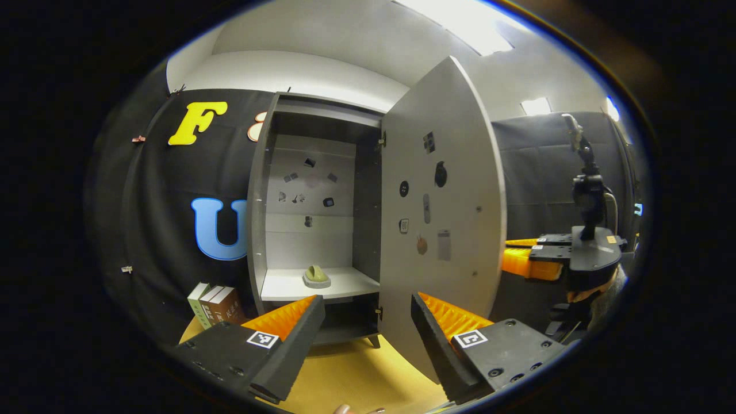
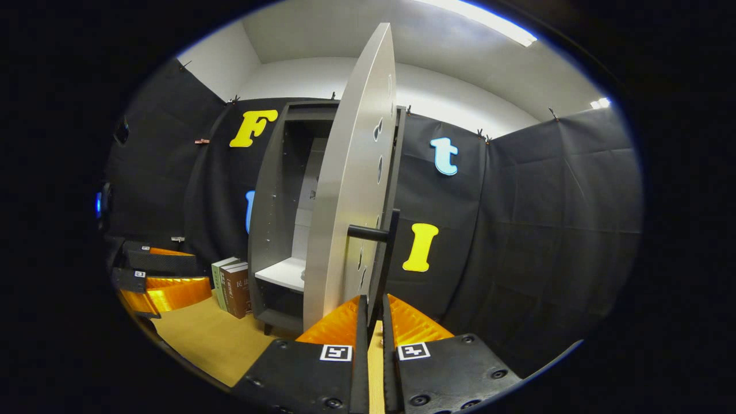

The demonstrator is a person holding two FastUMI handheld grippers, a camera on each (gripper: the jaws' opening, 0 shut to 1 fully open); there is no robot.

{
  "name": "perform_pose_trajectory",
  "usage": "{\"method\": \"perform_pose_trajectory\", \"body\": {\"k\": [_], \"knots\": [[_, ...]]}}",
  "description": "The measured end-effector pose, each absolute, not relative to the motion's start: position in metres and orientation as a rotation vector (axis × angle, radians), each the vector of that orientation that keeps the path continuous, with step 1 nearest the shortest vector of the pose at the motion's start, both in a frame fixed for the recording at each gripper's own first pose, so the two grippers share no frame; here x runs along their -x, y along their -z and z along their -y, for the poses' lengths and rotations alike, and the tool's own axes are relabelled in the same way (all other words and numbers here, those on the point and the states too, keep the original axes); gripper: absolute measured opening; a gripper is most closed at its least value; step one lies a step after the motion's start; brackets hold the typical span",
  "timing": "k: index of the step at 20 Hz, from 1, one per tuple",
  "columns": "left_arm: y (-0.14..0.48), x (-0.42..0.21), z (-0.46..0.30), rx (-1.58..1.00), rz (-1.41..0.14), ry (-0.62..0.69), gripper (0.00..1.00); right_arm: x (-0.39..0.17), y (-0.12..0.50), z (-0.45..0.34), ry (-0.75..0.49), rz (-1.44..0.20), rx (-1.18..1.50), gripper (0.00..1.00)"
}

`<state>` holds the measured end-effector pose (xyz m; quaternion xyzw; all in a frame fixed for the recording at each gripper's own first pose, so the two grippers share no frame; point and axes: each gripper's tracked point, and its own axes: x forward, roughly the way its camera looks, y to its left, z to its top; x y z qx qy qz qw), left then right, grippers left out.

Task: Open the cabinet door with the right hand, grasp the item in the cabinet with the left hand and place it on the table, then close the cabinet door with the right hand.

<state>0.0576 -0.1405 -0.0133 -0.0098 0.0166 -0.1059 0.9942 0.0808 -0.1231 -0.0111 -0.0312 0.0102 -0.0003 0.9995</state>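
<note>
The grey cabinet (image 1: 259, 190) stands with its door (image 1: 443, 218) swung wide to the right. On its white shelf (image 1: 345, 284) lies a small green item on a grey base (image 1: 316, 277). My left gripper (image 1: 367, 299) is open in front of the cabinet, short of the shelf, with nothing between its fingers. In the right gripper view the door (image 2: 351, 184) is seen edge-on. Its black handle (image 2: 390, 247) runs down between the fingers of my right gripper (image 2: 375, 299), which is shut on it. The right gripper (image 1: 512, 253) also appears beyond the door's outer edge, held by a hand.
Some books (image 1: 215, 305) stand upright on the yellow wooden table (image 1: 356, 374) just left of the cabinet. Small stickers dot the cabinet's back wall and the inside of the door. Black cloth walls close in behind and to the right. The left gripper (image 2: 172, 273) shows at far left.
</note>
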Motion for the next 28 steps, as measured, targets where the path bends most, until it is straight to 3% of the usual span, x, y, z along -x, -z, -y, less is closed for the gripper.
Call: {"method": "perform_pose_trajectory", "body": {"k": [3,4,5,6,15,18,20,21,24,25,28], "knots": [[0.019,-0.084,0.136,-0.007,-0.046,0.171,0.95,-0.079,0.010,0.129,-0.026,-0.014,0.024,0.12],[0.020,-0.091,0.135,-0.015,-0.049,0.156,0.95,-0.080,0.011,0.132,-0.034,-0.012,0.015,0.22],[0.020,-0.098,0.133,-0.020,-0.051,0.146,0.95,-0.080,0.011,0.135,-0.038,-0.010,0.011,0.22],[0.020,-0.106,0.132,-0.023,-0.053,0.137,0.95,-0.080,0.012,0.138,-0.042,-0.007,0.013,0.13],[0.013,-0.186,0.094,-0.145,-0.037,0.036,0.95,-0.068,0.015,0.153,-0.092,-0.005,0.003,0.13],[0.009,-0.223,0.098,-0.155,-0.046,0.080,0.96,-0.052,0.007,0.160,-0.105,0.026,-0.002,0.16],[0.010,-0.245,0.102,-0.119,-0.071,0.104,0.94,-0.039,0.005,0.173,-0.080,0.045,-0.008,0.11],[0.008,-0.258,0.100,-0.116,-0.079,0.101,0.95,-0.033,0.005,0.185,-0.045,0.048,0.004,0.24],[0.006,-0.302,0.088,-0.142,-0.091,0.078,0.95,-0.025,0.013,0.221,0.052,0.033,0.017,0.25],[0.007,-0.317,0.083,-0.148,-0.105,0.074,0.95,-0.020,0.013,0.230,0.075,0.033,0.004,0.45],[0.024,-0.356,0.078,-0.110,-0.171,0.090,0.99,-0.018,0.015,0.252,0.133,0.039,-0.003,0.56]]}}
